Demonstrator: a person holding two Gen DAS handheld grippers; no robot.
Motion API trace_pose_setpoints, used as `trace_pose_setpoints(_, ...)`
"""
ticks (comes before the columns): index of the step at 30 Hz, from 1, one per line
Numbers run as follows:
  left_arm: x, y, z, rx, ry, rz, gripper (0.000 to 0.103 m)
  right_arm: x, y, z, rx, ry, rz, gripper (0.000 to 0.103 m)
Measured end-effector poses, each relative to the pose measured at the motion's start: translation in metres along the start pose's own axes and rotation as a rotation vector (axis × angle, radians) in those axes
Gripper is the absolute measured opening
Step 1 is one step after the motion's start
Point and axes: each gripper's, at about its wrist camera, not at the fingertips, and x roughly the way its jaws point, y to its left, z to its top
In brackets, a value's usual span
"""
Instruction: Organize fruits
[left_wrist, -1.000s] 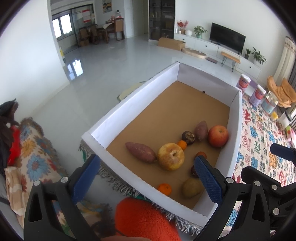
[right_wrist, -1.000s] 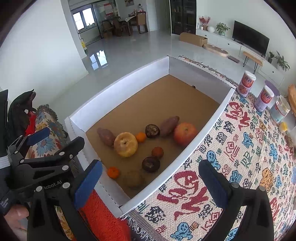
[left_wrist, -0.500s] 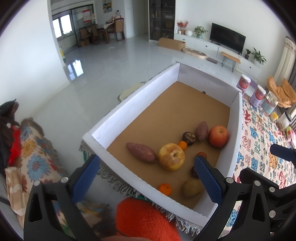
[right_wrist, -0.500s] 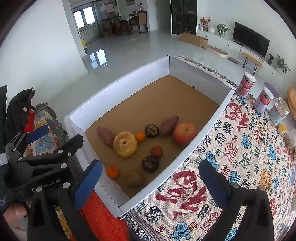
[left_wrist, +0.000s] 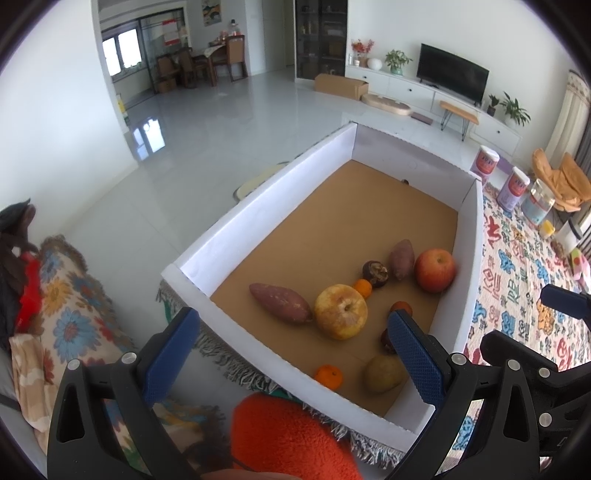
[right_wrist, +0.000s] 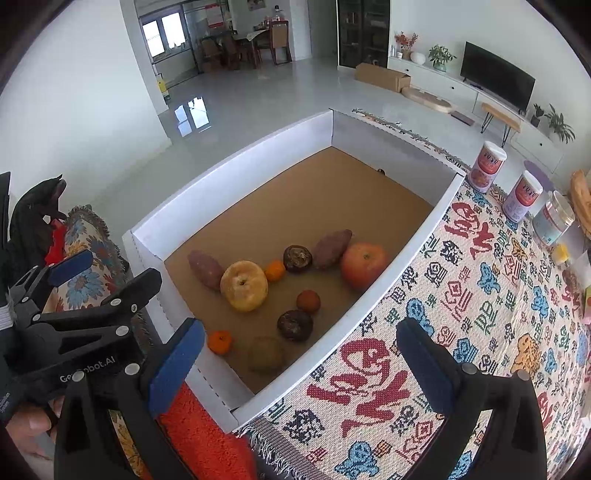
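On a patterned woven cloth (right_wrist: 461, 295) in a bright, white-tiled living room sits a white-walled box (left_wrist: 258, 206) with a brown cardboard floor. Clustered at its near end lie a red apple (left_wrist: 435, 269), a blotchy yellow apple (left_wrist: 340, 311), two sweet potatoes and small oranges. Left gripper (left_wrist: 291, 354) and right gripper (right_wrist: 301, 363) both hover spread wide, holding nothing.

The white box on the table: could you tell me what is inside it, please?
The white box holds two apples, two sweet potatoes, small oranges, dark round fruits and a brownish one. Nothing hidden there.
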Motion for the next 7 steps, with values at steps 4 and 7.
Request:
trace_pose_setpoints(4,-0.0014,0.0005,-0.0012,-0.007,-0.011,-0.033,0.102,0.0005,-0.0008,-0.0004,0.003,0.001,0.001,0.103)
trace_pose_setpoints(7,-0.0031,0.0015,-0.0010,-0.008,-0.021,-0.042,0.102,0.0008,-0.0008,-0.0005,0.004,0.002,0.001,0.103)
